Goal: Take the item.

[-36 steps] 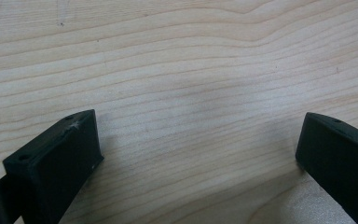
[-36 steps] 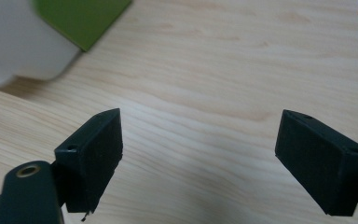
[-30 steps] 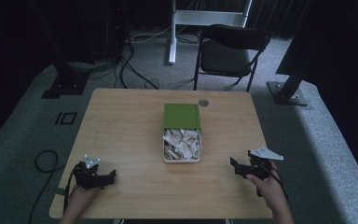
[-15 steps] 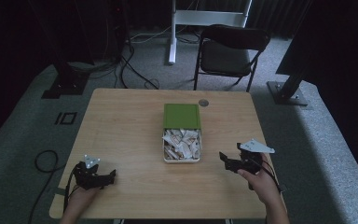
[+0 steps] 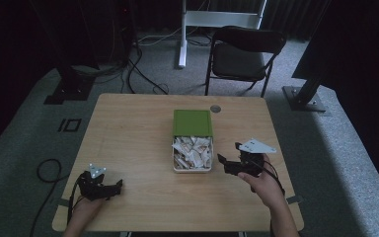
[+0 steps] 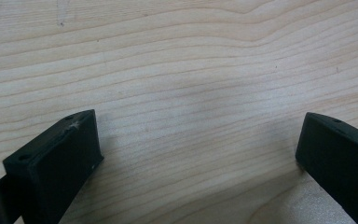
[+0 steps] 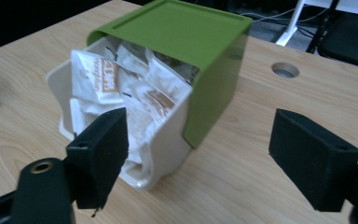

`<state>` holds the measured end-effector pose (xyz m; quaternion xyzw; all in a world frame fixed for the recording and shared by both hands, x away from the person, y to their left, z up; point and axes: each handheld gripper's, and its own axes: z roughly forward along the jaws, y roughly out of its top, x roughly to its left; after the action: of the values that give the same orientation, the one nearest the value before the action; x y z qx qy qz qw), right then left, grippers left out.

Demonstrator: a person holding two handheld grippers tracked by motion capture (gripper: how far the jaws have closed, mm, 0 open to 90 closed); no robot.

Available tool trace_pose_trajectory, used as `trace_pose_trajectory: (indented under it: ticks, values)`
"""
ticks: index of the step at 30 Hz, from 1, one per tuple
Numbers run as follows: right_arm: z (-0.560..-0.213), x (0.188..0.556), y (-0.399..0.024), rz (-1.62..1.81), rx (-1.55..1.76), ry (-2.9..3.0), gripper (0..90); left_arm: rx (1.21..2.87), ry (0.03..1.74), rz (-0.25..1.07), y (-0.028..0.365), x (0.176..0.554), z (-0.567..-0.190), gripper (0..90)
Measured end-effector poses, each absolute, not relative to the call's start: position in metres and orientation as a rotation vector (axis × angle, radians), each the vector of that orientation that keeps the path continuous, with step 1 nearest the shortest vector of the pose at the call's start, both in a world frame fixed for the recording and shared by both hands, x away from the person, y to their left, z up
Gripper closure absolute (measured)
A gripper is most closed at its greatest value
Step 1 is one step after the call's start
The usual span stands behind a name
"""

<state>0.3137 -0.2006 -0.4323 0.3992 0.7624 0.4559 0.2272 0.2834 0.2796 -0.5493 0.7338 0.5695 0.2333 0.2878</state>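
Observation:
A white box (image 5: 176, 166) with a green lid (image 5: 192, 122) slid over its far half stands mid-table. Several white and brown sachets (image 5: 192, 151) fill its uncovered near half. My right gripper (image 5: 228, 153) hovers just right of the box, open, its jaws pointing at it and holding nothing. In the right gripper view the lid (image 7: 177, 28), the sachets (image 7: 121, 88) and the box's white wall (image 7: 168, 149) sit close ahead of the right gripper (image 7: 198, 130). My left gripper (image 5: 114, 186) rests low at the table's front left, open. In its own view the left gripper (image 6: 198, 130) frames bare wood.
A round cable hole (image 5: 215, 108) lies in the wooden table (image 5: 128, 128) behind the box and appears as the hole (image 7: 285, 70) in the right gripper view. A black folding chair (image 5: 246, 54) stands beyond the far edge. Cables (image 5: 138, 64) and stand bases lie on the grey floor.
My right gripper has moved left from the table's right side to just beside the box. The left gripper has stayed where it was.

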Motion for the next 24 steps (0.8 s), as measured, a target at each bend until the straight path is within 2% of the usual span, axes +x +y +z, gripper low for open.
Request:
trace_pose_trajectory:
  ticks: [24]
  values:
    - [-0.431, 0.331, -0.144, 1.282, 0.999, 2.198, 22.0, 1.961, 1.521, 0.624, 0.28, 0.283, -0.549, 0.6]
